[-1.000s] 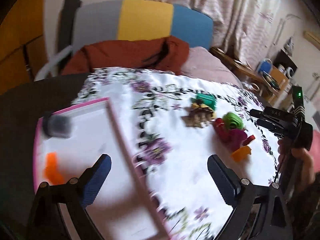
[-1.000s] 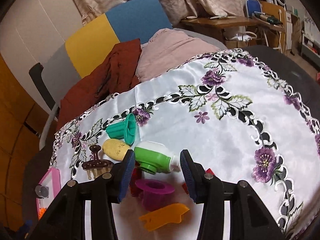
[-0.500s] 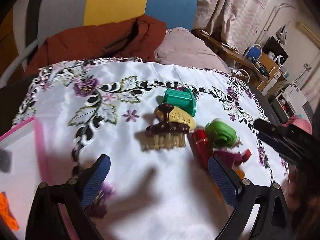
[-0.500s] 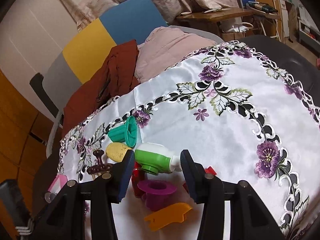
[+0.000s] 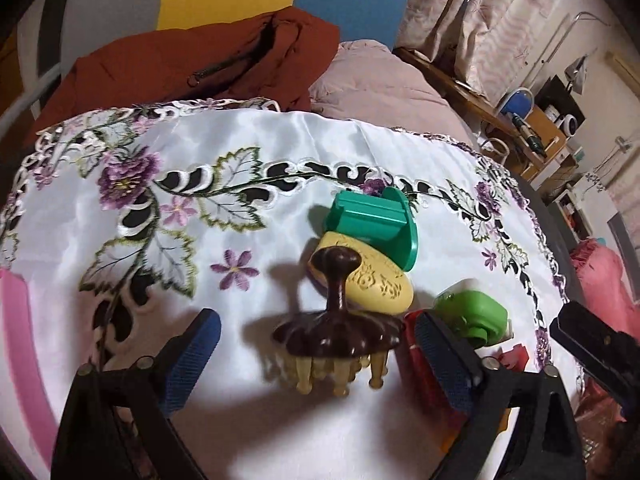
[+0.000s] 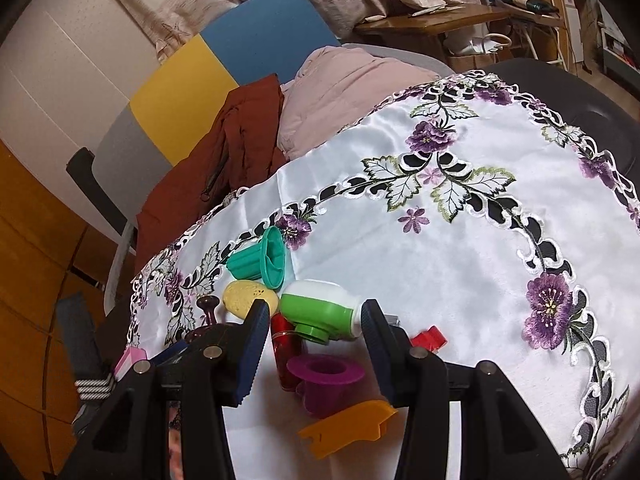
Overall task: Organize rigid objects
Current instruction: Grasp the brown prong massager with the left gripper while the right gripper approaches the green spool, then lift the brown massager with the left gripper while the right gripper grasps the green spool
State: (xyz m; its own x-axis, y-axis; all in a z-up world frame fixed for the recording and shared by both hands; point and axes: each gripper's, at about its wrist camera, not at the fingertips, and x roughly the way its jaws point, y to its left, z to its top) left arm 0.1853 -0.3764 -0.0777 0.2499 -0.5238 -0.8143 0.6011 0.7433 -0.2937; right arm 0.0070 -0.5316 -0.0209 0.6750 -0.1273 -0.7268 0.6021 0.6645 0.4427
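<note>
A pile of small items lies on the flowered tablecloth (image 5: 248,148). A brown wooden brush (image 5: 340,332) stands bristles down between the fingers of my left gripper (image 5: 318,354). Its jaws are closing, and the pads are still apart from the brush. Behind the brush lie a yellow oval piece (image 5: 376,284) and a teal cup (image 5: 376,220) on its side. My right gripper (image 6: 316,344) hovers open over a green-and-white bottle (image 6: 320,308), a red tube (image 6: 284,344) and a purple cup (image 6: 324,372). An orange flat piece (image 6: 348,428) lies nearest the camera.
A pink-rimmed tray (image 5: 16,320) sits at the left edge of the cloth. A small red piece (image 6: 430,338) lies right of the pile. A chair with a rust jacket (image 5: 192,64) and pink bedding (image 5: 372,80) stands behind the table. Bare cloth stretches to the right (image 6: 460,260).
My left gripper swung right from over the pink tray to the pile and sank around the brown brush, its jaws narrowing. My right gripper stayed put.
</note>
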